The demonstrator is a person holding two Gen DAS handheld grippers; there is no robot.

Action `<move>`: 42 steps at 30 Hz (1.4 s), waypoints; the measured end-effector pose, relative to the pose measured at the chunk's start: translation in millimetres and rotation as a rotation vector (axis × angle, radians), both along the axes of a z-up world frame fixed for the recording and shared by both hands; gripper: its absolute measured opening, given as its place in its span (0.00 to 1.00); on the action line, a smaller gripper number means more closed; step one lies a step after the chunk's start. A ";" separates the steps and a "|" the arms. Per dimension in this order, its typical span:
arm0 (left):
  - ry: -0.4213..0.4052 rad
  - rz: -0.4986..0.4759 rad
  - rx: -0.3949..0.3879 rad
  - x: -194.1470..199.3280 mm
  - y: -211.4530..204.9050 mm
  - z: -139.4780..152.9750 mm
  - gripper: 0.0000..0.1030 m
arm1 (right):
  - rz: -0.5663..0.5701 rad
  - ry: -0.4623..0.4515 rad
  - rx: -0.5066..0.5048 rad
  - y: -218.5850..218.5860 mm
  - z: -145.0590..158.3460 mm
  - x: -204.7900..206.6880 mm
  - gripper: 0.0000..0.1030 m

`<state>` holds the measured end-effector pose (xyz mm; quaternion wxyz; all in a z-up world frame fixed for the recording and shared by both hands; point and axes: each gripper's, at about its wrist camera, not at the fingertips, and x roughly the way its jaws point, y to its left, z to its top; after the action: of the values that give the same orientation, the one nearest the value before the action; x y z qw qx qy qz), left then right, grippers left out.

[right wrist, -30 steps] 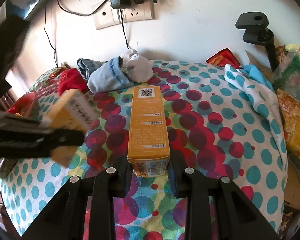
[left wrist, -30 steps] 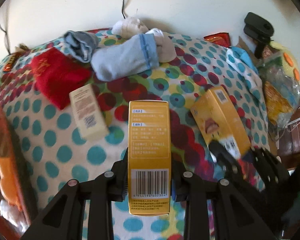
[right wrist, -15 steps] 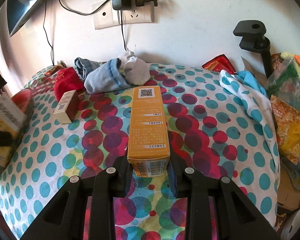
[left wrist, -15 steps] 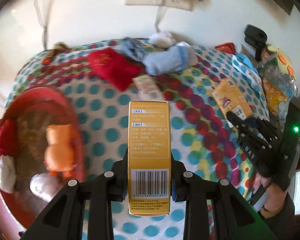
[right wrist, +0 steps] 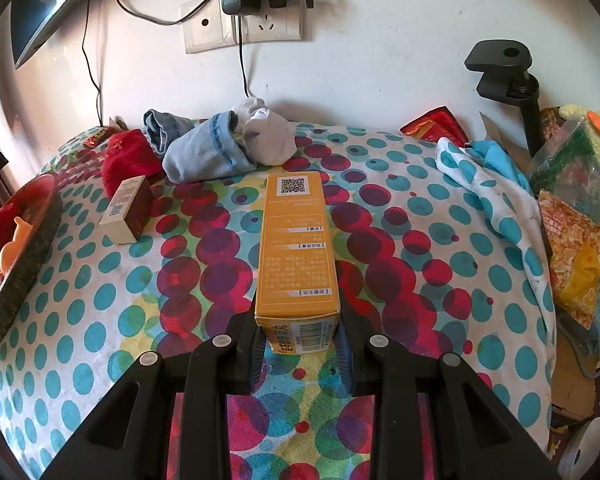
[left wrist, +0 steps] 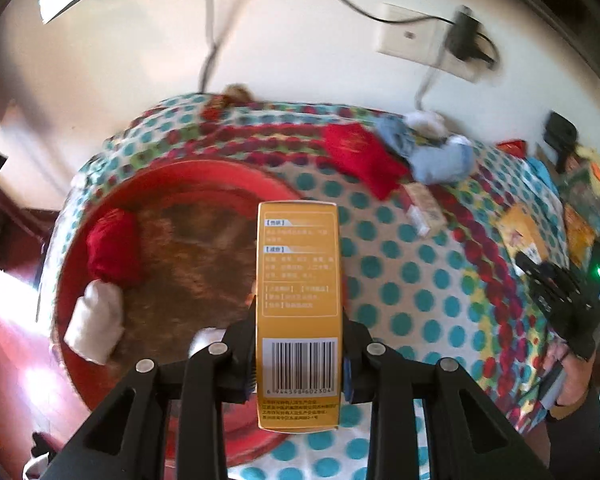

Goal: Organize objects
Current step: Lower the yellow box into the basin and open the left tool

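Left claw (left wrist: 300, 356) clamped on an orange box (left wrist: 299, 280) over the red basket (left wrist: 100, 200), likely dropping next; right claw (right wrist: 300, 344) clamped on its twin box (right wrist: 296, 248) on the tabletop (right wrist: 420, 280).

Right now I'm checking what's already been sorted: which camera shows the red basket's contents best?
The left wrist view: it looks down into the red basket, though blurred. The right wrist view catches only its side at the left edge.

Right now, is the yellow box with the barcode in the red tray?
No. The yellow box is held above the red tray by the left hand-held gripper.
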<state>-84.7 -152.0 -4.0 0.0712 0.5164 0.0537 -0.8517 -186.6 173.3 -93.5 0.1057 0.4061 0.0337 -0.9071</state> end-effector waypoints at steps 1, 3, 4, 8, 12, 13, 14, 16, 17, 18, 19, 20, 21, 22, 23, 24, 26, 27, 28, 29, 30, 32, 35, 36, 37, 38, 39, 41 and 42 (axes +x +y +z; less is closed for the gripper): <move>0.000 0.017 -0.005 0.3 -8.2 0.3 0.29 | 0.000 -0.001 0.000 0.1 0.0 0.2 0.27; -0.003 0.044 -0.015 0.7 -25.7 0.5 0.29 | -0.004 -0.003 0.001 1.1 -0.6 -0.3 0.27; -0.003 0.055 -0.015 0.8 -32.5 0.3 0.29 | -0.005 -0.005 0.002 1.3 -0.8 -0.5 0.27; -0.027 0.112 -0.025 -2.0 -66.6 -5.3 0.30 | -0.010 -0.012 0.006 1.1 -2.3 -2.7 0.27; -0.056 0.150 -0.035 -5.7 -95.0 -14.4 0.29 | -0.013 -0.014 0.013 -0.1 -2.8 -3.2 0.27; -0.061 0.150 -0.031 -6.7 -99.3 -16.5 0.30 | -0.014 -0.014 0.016 -0.8 -2.9 -3.3 0.27; -0.067 0.162 -0.030 -8.5 -106.8 -19.5 0.30 | -0.014 -0.014 0.015 -0.6 -2.9 -3.2 0.27; -0.078 0.161 -0.037 -12.5 -114.7 -25.0 0.30 | -0.017 -0.013 0.018 -0.7 -3.2 -3.0 0.27; -0.081 0.160 -0.035 -15.0 -117.9 -28.0 0.30 | -0.017 -0.013 0.018 -0.7 -3.2 -2.9 0.27; -0.085 0.167 -0.031 -18.2 -123.2 -32.2 0.30 | -0.020 -0.013 0.020 -0.5 -3.2 -3.1 0.27; -0.089 0.163 -0.026 -21.1 -125.4 -34.9 0.30 | -0.020 -0.015 0.021 -0.8 -3.4 -3.3 0.27; -0.089 0.160 -0.017 -24.1 -128.4 -37.3 0.30 | -0.021 -0.017 0.023 -0.9 -3.7 -3.6 0.27; -0.087 0.163 -0.005 -29.5 -132.9 -40.2 0.30 | -0.023 -0.016 0.025 -1.1 -3.6 -3.6 0.27; -0.091 0.164 -0.004 -33.7 -135.4 -42.3 0.30 | -0.023 -0.016 0.026 -1.2 -3.6 -3.8 0.27; -0.095 0.170 -0.008 -40.2 -139.0 -44.8 0.30 | -0.021 -0.017 0.024 -1.2 -3.5 -3.9 0.27; -0.095 0.172 -0.010 -44.3 -140.5 -46.0 0.30 | -0.023 -0.016 0.026 -1.2 -3.5 -4.1 0.27; -0.099 0.168 -0.017 -55.6 -143.4 -49.5 0.30 | -0.025 -0.017 0.026 -0.8 -3.7 -4.7 0.27; -0.103 0.175 -0.021 -62.1 -146.1 -52.1 0.30 | -0.026 -0.017 0.026 -0.5 -3.8 -5.1 0.27; -0.108 0.174 -0.020 -66.5 -147.6 -54.4 0.30 | -0.025 -0.017 0.028 -1.2 -3.5 -4.8 0.27; -0.113 0.172 -0.017 -70.6 -149.4 -56.9 0.30 | -0.025 -0.018 0.028 -1.3 -3.6 -4.9 0.27; -0.119 0.173 -0.020 -75.0 -150.8 -59.9 0.30 | -0.025 -0.020 0.030 -1.0 -3.9 -5.3 0.27; -0.133 0.164 -0.034 -82.7 -152.1 -65.8 0.30 | -0.026 -0.020 0.030 -1.1 -4.2 -5.6 0.27; -0.145 0.165 -0.042 -90.1 -154.8 -71.2 0.31 | -0.026 -0.020 0.031 -1.4 -4.1 -5.5 0.27; -0.144 0.170 -0.040 -90.8 -156.5 -72.3 0.31 | -0.027 -0.020 0.031 -1.5 -4.2 -5.6 0.27; -0.145 0.174 -0.045 -91.8 -157.1 -72.9 0.31 | -0.027 -0.020 0.032 -1.7 -4.1 -5.5 0.27; -0.148 0.175 -0.057 -92.5 -157.3 -73.3 0.31 | -0.027 -0.019 0.032 -1.2 -4.6 -5.9 0.27; -0.149 0.179 -0.079 -93.1 -157.6 -73.4 0.31 | -0.027 -0.020 0.030 -1.7 -4.2 -5.6 0.27; -0.152 0.179 -0.098 -92.9 -158.6 -73.5 0.37 | -0.027 -0.020 0.030 -1.8 -4.4 -5.8 0.27; -0.153 0.182 -0.099 -91.9 -160.1 -73.5 0.40 | -0.027 -0.020 0.031 -2.6 -4.0 -5.2 0.27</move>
<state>-176.6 -312.1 -77.5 0.1775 0.5686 0.0527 -0.8015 -191.8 170.7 -97.4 0.0876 0.4171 0.0413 -0.9037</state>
